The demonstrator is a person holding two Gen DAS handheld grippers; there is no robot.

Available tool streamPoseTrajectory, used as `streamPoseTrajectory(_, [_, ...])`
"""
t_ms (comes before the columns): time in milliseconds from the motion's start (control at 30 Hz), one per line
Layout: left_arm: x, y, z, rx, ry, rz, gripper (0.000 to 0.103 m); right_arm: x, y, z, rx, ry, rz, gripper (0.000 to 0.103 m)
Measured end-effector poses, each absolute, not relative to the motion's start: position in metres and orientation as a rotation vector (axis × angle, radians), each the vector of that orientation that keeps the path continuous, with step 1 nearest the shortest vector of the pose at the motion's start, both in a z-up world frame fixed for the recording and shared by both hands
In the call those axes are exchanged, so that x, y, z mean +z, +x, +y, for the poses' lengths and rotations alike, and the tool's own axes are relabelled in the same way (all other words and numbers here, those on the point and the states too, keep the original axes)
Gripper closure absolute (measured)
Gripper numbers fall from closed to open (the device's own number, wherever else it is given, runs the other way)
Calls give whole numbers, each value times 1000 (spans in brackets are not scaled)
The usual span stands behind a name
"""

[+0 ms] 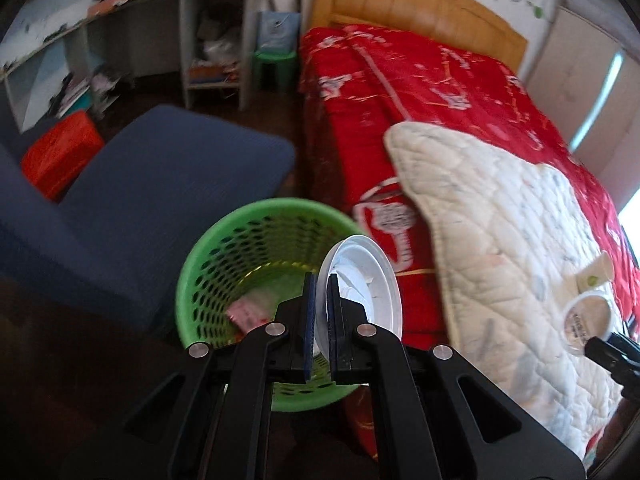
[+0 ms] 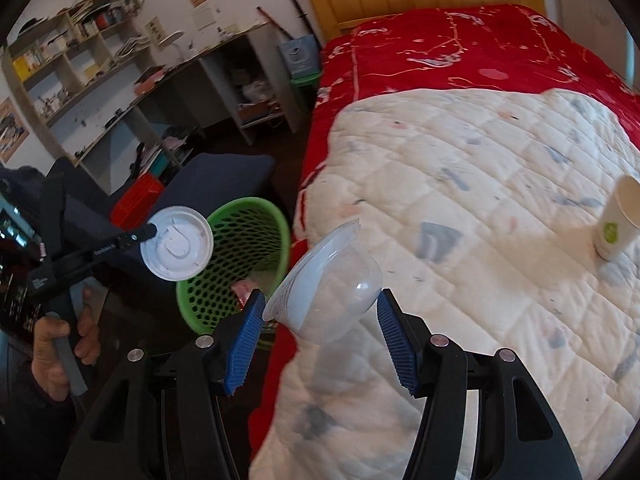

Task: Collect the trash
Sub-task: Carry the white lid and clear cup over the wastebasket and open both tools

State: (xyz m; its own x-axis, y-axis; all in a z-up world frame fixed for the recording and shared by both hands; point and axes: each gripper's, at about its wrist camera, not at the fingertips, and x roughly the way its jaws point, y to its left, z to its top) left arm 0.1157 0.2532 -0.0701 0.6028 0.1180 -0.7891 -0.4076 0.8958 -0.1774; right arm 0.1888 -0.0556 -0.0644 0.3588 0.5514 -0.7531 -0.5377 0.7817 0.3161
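Observation:
My left gripper [image 1: 320, 280] is shut on the edge of a white plastic lid [image 1: 368, 280], which hangs over the near rim of a green mesh basket [image 1: 224, 240]. A pink wrapper [image 1: 248, 312] lies inside the basket. In the right wrist view the same lid [image 2: 178, 248] shows in the left gripper [image 2: 150, 232] above the basket [image 2: 240, 240]. My right gripper [image 2: 320, 294] is shut on a clear plastic cup [image 2: 332, 284], tilted over the bed's edge. A paper cup [image 2: 618, 220] stands on the white quilt [image 2: 460, 184].
The basket stands on dark floor between a blue padded seat [image 1: 172, 168] and the bed with a red cover [image 1: 440, 76]. An orange-red crate [image 1: 60, 152], cluttered shelves [image 2: 80, 60] and a green stool [image 1: 276, 64] lie beyond. A hand [image 2: 60, 340] grips the left tool's handle.

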Motion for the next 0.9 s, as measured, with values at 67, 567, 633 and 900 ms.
streamPoseTrajectory(67, [-79,116,262,342,-358,893,98,-64,188,-45,713,7,980,47])
streamPoseTrajectory(567, [-128,101,298,382,-457,970,74,-70,185,11,778,-27,1005,47])
streamPoseTrajectory(633, [-127,96,302,391,-461,965,74,-71,185,18,791,-27,1009,47])
streamPoseTrajectory(900, [-121,64,310,419,-464,941,74,-80,182,59,847,-62,1031,47])
